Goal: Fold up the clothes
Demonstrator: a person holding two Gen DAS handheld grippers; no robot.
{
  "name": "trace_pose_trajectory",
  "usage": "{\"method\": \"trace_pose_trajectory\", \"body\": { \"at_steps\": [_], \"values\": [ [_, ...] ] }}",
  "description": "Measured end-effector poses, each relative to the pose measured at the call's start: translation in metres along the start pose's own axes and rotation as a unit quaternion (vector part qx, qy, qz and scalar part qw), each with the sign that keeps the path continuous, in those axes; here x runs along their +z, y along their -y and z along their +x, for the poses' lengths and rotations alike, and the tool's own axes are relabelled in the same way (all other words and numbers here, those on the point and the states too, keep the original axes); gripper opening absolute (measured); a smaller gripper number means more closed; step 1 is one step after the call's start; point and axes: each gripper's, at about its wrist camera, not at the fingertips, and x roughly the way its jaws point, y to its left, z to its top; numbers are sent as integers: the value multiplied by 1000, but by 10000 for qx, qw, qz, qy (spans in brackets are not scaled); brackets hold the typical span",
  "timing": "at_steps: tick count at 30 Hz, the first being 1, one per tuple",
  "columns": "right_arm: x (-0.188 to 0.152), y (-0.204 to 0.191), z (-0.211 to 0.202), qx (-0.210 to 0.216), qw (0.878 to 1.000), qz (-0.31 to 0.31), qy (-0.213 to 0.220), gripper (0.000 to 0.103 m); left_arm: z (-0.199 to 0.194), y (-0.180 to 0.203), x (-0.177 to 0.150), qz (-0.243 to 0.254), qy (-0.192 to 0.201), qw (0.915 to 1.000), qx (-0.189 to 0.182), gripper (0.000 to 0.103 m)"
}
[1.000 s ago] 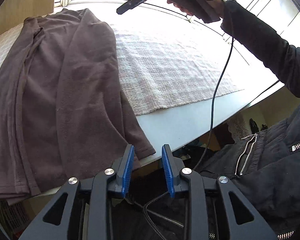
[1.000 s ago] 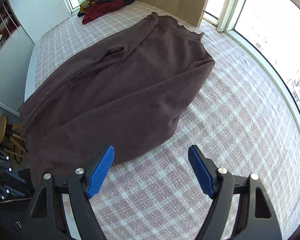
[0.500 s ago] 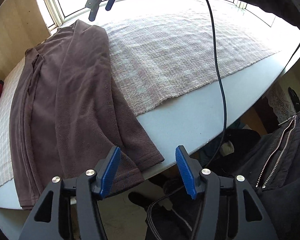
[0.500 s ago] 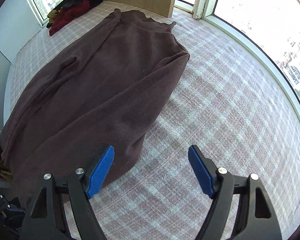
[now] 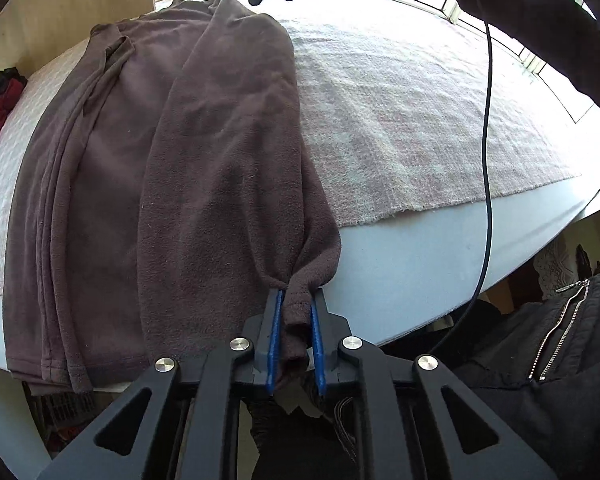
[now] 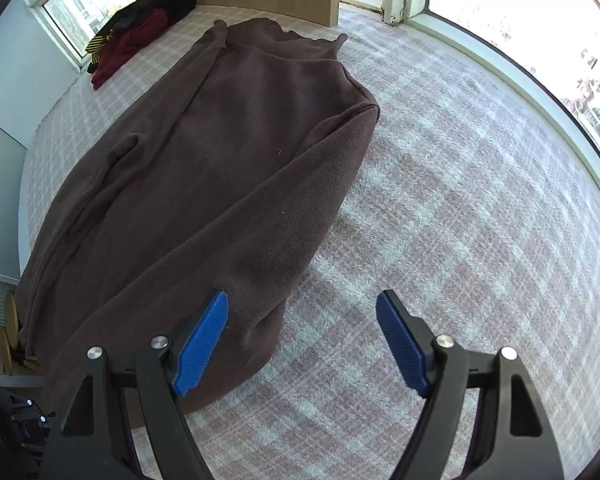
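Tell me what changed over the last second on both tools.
The left tool has just closed on the brown garment's sleeve cuff at the table edge. The right tool moved nearer over the sleeve's edge, jaws open, holding nothing. The brown garment otherwise lies as before.

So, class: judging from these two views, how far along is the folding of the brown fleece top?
Done: the brown fleece top lies folded lengthwise on the checked cloth. In hand: the left gripper, whose jaws have just closed, pinches its near cuff. Left: the right gripper hovers open over the sleeve edge; the crosswise folds remain.
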Motion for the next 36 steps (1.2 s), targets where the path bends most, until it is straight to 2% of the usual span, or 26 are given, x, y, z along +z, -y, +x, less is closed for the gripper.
{"method": "trace_pose_trajectory", "body": {
  "at_steps": [6, 14, 15, 16, 17, 19, 21, 25, 31, 36],
  "values": [
    [17, 17, 9, 105, 9994, 339, 11, 76, -26, -15, -2, -290, 282, 9990, -186, 12],
    [34, 5, 40, -67, 9996, 198, -188, 76, -39, -33, -7, -510, 382, 9978, -198, 12],
    [35, 3, 43, -49, 9996, 156, -236, 74, -41, -33, -8, -513, 393, 9977, -199, 12],
    [36, 0, 46, -29, 9995, 111, -285, 61, -42, -33, -8, -529, 411, 9975, -210, 12],
    [37, -4, 48, -22, 9995, 17, -311, 59, -43, -34, -8, -544, 428, 9974, -220, 12],
    [39, -10, 47, 276, 9987, -104, -409, 21, -43, -36, -3, -561, 453, 9971, -227, 12],
    [43, -13, 43, 265, 9987, -91, -428, 12, -46, -40, -4, -624, 481, 9964, -320, 12],
    [49, -13, 37, 515, 9973, 131, -516, 10, -55, -55, -8, -796, 593, 9939, -488, 12],
    [64, -6, 19, 1175, 9887, 834, -424, 10, -68, -87, -18, -1281, 773, 9856, -791, 12],
    [95, -20, 16, 1738, 9767, 1245, -210, 9, -89, -120, -42, -1734, 908, 9779, -736, 12]
  ]
}}
